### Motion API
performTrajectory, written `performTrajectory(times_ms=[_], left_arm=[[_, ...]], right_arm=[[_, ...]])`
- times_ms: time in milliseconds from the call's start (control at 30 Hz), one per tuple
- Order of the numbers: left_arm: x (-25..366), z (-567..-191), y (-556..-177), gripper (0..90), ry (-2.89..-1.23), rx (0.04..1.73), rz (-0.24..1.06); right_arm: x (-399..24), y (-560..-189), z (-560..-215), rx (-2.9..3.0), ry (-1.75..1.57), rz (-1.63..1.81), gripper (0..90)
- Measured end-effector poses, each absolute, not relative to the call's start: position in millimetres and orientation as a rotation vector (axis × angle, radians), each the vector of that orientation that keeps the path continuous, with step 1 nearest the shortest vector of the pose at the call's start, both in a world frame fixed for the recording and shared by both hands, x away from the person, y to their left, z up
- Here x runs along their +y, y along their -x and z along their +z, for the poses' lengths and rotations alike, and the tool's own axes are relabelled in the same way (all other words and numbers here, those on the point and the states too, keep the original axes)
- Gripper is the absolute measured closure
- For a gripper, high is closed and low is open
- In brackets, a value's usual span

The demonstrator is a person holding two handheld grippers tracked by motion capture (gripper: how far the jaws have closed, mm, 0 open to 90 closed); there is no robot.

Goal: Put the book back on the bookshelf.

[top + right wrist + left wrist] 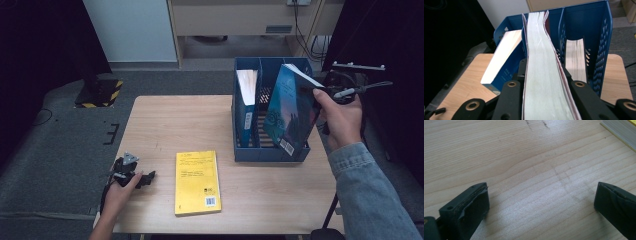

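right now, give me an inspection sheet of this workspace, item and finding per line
surface: wooden table, faint pen marks, otherwise bare at the left.
job's things: dark blue book tilted, lower end inside the blue file rack; another book stands in the rack's left slot.
clutter: yellow book lying flat near the front edge.
grippers: right gripper shut on the dark blue book's page edge; left gripper open, nothing between its jaws, low over the table.
cables: wires hang by the cabinet behind.
surroundings: grey floor, black and yellow striped block, pale cabinet.
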State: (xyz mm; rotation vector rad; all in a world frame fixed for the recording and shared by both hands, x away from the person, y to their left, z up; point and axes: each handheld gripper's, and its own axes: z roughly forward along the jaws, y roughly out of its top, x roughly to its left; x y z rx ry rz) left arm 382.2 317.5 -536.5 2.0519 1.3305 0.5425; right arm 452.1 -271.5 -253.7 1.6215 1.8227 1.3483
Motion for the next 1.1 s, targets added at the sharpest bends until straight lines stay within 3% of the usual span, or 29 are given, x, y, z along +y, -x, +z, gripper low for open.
performTrajectory(times_ms=[1100], left_arm=[[317,-537,-383,0.0,-2.045,1.328,0.54]], right_arm=[[-240,-507,-270,1.749,-1.665,1.308,72.5]])
